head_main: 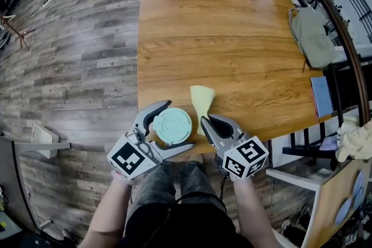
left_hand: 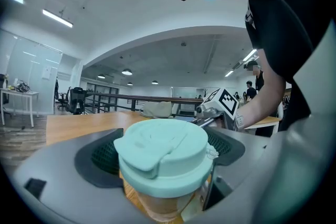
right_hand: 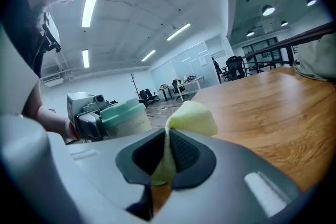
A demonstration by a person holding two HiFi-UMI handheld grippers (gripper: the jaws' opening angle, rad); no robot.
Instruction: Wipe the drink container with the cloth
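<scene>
cup clamped, cloth pinched at table's near edge

a cup with a mint-green lid is held in the left gripper at the near edge of a wooden table, close to its left corner. the jaws are spread to the cup's width and pressed against its sides. a pale yellow cloth is pinched in the almost closed jaws of the right gripper, just beside the cup, with its free end fanned out over the tabletop.

the whole layout is given only by the head view: the two grippers side by side, and a grey-green bag lying well apart at the table's far right edge. the cup's pale, see-through body under the lid is shown only in the left gripper view, where the right gripper's marker cube is seen just behind it. in the right gripper view the cloth is seen rising as a thin fold from between the jaws, and a gap is shown between it and the cup. whether the cup stands on the table or is lifted cannot be told from any view.
</scene>
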